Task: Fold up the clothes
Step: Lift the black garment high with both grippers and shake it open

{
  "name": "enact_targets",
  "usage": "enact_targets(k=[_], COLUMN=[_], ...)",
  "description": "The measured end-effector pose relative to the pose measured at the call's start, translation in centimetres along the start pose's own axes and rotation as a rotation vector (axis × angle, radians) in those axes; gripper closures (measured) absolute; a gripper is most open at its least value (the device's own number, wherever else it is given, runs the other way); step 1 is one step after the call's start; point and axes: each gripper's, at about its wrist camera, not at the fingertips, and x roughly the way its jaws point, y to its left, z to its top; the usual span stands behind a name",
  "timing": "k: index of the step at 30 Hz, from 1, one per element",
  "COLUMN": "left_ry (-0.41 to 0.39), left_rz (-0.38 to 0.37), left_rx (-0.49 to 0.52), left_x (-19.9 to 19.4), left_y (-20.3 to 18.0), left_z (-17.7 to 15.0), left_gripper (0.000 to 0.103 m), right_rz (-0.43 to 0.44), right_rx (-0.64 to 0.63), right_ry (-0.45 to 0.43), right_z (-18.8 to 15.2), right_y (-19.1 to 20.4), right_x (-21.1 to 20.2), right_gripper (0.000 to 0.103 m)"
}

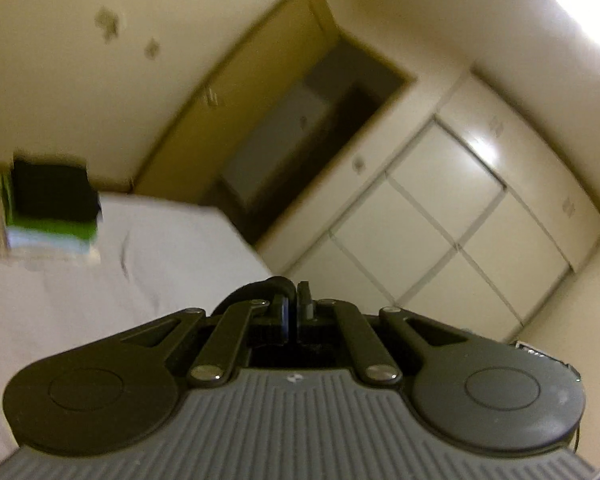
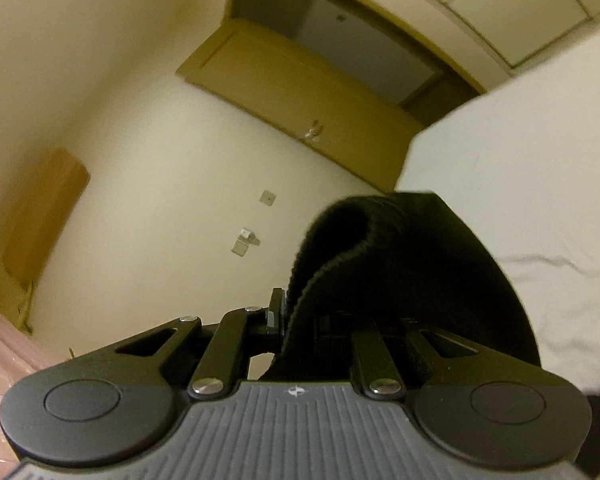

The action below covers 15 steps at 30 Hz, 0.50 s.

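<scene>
The black garment (image 2: 400,264) fills the middle of the right wrist view, its thick hemmed edge folded over and rising from the right claw (image 2: 296,312), whose fingers are pinching that cloth; it hangs in front of the white bed (image 2: 532,184), which lies to its right. The left wrist view shows much less of it: only a small black loop of fabric (image 1: 260,288) peeks out just past the left claw (image 1: 293,304), whose fingers stand pressed nearly together with a narrow gap; whether they grip that fabric I cannot tell. Only this view shows the stack of folded clothes (image 1: 52,212), black on top, green and pale layers under it, resting on the bed (image 1: 160,248) well left of the left claw. Beyond the bed are an open doorway (image 1: 320,128) and white cupboard doors (image 1: 452,216). The right view alone shows a wooden board (image 2: 44,212) on the wall, far left of the garment.
</scene>
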Motion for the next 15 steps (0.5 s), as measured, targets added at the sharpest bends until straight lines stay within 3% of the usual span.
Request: enact_targets(k=[3, 8, 12, 15], left_ry=[-0.135, -0.392, -0.521, -0.520], left_rz=[0.002, -0.011, 0.000, 0.018], left_rx=[0.082, 0.287, 0.395, 0.441], left_x=[-2.1, -10.1, -15.5, -18.0], left_y=[-3.3, -14.3, -21.6, -24.0], left_z=[6.3, 13.8, 13.7, 9.3], left_gripper=[0.102, 0.102, 0.102, 0.102], right_rz=[0.104, 0.320, 0.448, 0.471], right_rx=[-0.115, -0.275, -0.335, -0.342], right_ry=[-0.037, -0.165, -0.244, -0.262], right_z=[4.0, 10.0, 13.0, 13.1], right_y=[7.1, 18.9, 24.8, 24.7], right_x=[5.1, 5.9, 2.5, -0.9], right_gripper=[0.090, 0.090, 0.090, 0.090])
